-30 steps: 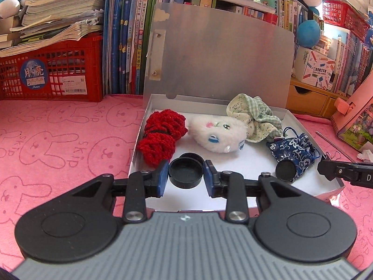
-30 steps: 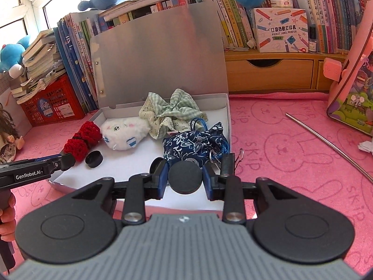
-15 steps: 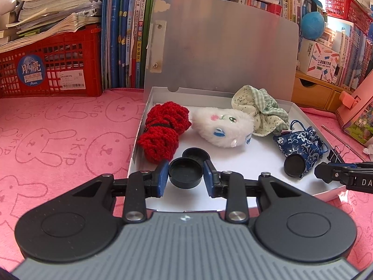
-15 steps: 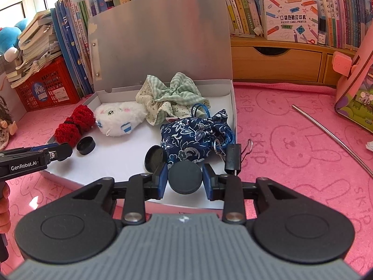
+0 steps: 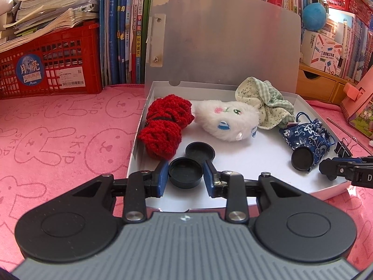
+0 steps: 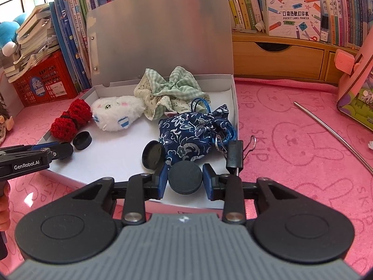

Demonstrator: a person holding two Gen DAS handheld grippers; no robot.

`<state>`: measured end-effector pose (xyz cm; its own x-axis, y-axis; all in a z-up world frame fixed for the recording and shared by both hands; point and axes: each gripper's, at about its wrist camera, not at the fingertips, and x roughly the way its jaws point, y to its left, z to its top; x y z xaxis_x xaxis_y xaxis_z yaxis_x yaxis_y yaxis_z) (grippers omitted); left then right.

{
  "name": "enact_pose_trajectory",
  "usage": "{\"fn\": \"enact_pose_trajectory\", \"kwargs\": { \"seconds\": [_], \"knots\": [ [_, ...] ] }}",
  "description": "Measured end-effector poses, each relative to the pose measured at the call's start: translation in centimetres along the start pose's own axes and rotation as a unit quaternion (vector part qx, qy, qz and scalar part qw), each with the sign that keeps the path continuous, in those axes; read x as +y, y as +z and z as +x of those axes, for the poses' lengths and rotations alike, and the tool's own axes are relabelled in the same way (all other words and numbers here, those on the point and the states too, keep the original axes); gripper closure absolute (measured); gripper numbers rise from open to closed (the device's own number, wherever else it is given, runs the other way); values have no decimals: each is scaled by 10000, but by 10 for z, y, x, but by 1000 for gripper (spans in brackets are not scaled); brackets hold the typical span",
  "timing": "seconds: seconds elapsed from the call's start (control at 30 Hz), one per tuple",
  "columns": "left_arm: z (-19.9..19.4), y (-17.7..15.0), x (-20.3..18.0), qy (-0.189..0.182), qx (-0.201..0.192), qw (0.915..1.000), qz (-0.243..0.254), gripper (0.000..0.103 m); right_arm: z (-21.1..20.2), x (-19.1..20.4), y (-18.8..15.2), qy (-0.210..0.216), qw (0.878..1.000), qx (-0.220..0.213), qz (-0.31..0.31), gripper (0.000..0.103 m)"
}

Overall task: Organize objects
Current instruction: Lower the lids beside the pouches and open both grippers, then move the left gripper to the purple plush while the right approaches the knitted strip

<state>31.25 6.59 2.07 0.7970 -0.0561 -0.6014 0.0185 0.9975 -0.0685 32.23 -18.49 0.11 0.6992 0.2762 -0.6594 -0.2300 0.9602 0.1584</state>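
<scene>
An open white box (image 5: 244,154) (image 6: 105,161) with a raised lid holds a red knitted piece (image 5: 165,126) (image 6: 70,121), a white plush (image 5: 226,120) (image 6: 116,114), a green checked cloth (image 5: 263,102) (image 6: 172,91) and a blue floral pouch (image 5: 307,137) (image 6: 193,133). My left gripper (image 5: 185,175) is shut on a black round cap (image 5: 185,172) over the box's front left. A second black cap (image 5: 199,151) (image 6: 81,137) lies just beyond it. My right gripper (image 6: 184,179) is shut on a black disc (image 6: 184,177) over the box's front right. Another black cap (image 5: 302,161) (image 6: 152,154) leans on the pouch.
A black binder clip (image 5: 342,145) (image 6: 235,156) sits at the box's right rim. A metal rod (image 6: 331,130) lies on the pink cloth to the right. A red crate (image 5: 46,70), upright books (image 5: 123,30), a wooden drawer unit (image 6: 279,58) and a pink house box (image 6: 359,86) ring the area.
Both grippers have moved forward over the box, each with its black piece still held. The box contents have not moved.
</scene>
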Motion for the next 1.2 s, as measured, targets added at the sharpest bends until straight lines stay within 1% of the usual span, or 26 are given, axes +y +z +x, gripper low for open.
{"fn": "enact_pose_trajectory", "kwargs": {
  "seconds": [0.17, 0.23, 0.27, 0.3, 0.37, 0.4, 0.47, 0.5, 0.6, 0.67, 0.9, 1.2],
  "knots": [
    [-2, 0, -2, -12, 13, 10000, 58, 64, -1, -1, -1, 33, 10000, -40, 69, 60],
    [-2, 0, -2, -17, 13, 10000, 53, 64, -2, 0, -1, 37, 10000, -51, 74, 54],
    [-3, 0, -1, -29, 16, 10000, 50, 61, -3, 0, -1, 43, 9999, -58, 77, 51],
    [-4, 1, -1, -39, 15, 10000, 44, 52, -4, -1, -1, 53, 9999, -69, 85, 48],
    [-8, 1, -1, -50, -41, 10000, 48, 40, -5, -1, -2, 69, 9999, -97, 116, 46],
    [-11, 1, -2, -67, -88, 9999, 67, 36, -7, -2, -2, 83, 9998, -113, 141, 44],
    [-16, 1, -3, -86, -165, 9998, 109, 35, -10, -3, -2, 113, 9996, -156, 190, 40],
    [-18, 1, -4, -83, -182, 9997, 131, 32, -11, -3, -2, 137, 9996, -176, 199, 38],
    [-23, 1, -6, -83, -223, 9996, 176, 27, -16, -3, -2, 169, 9994, -216, 203, 36],
    [-28, 0, -7, -97, -264, 9994, 190, 25, -20, -2, -3, 191, 9993, -255, 175, 35],
    [-54, -4, -14, -288, -386, 9984, 307, 24, -42, 5, -7, 295, 9986, -425, -42, 28],
    [-99, -26, -27, -521, -497, 9956, 597, 23, -72, 19, -25, 426, 9969, -540, -377, 24]
  ]
}}
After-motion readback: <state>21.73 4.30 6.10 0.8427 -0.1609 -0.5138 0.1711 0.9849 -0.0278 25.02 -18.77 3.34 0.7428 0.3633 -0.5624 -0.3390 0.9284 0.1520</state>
